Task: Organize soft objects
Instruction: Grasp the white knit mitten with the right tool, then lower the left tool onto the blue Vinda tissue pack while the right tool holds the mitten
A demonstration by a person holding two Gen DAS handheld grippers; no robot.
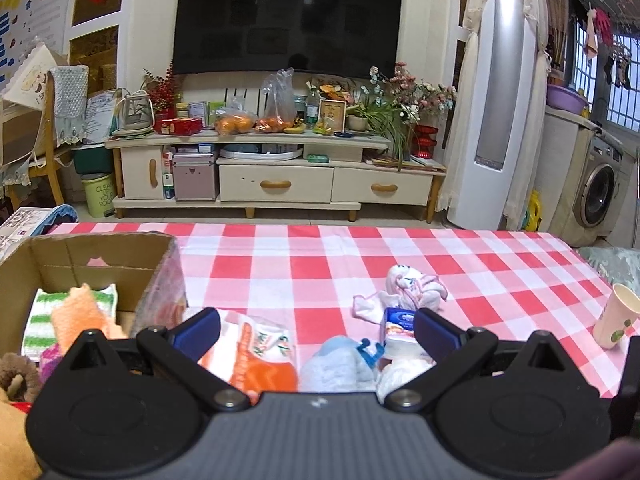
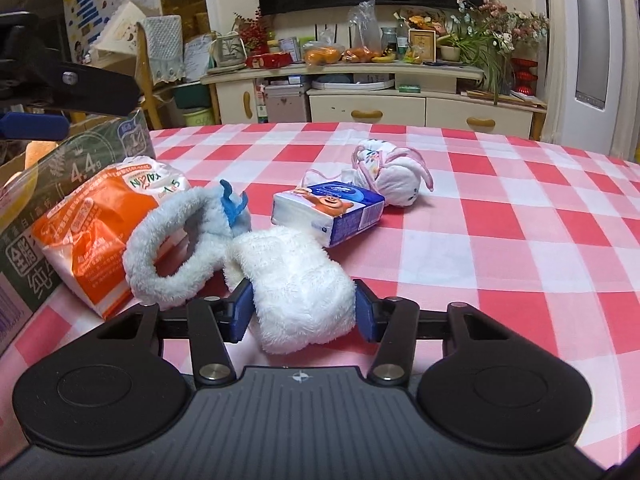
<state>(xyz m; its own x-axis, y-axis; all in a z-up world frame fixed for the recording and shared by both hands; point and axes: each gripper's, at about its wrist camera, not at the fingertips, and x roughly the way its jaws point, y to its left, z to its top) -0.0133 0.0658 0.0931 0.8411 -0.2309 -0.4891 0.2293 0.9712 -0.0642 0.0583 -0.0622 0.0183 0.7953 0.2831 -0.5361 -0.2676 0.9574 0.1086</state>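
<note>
Grasp step — our right gripper [image 2: 304, 312] clamps the fluffy white sock [image 2: 296, 280]; left gripper [image 1: 316, 330] wide, empty — next, we judge, the brown cardboard box [image 1: 72, 268] at the table's left edge.

A large black flat television [image 1: 287, 16] hangs on the far cream wall above a long cream wooden cabinet [image 1: 276, 176]. Right stand a tall white air conditioner [image 1: 494, 112], a silver washing machine [image 1: 598, 188] and a barred window [image 1: 620, 84].
</note>
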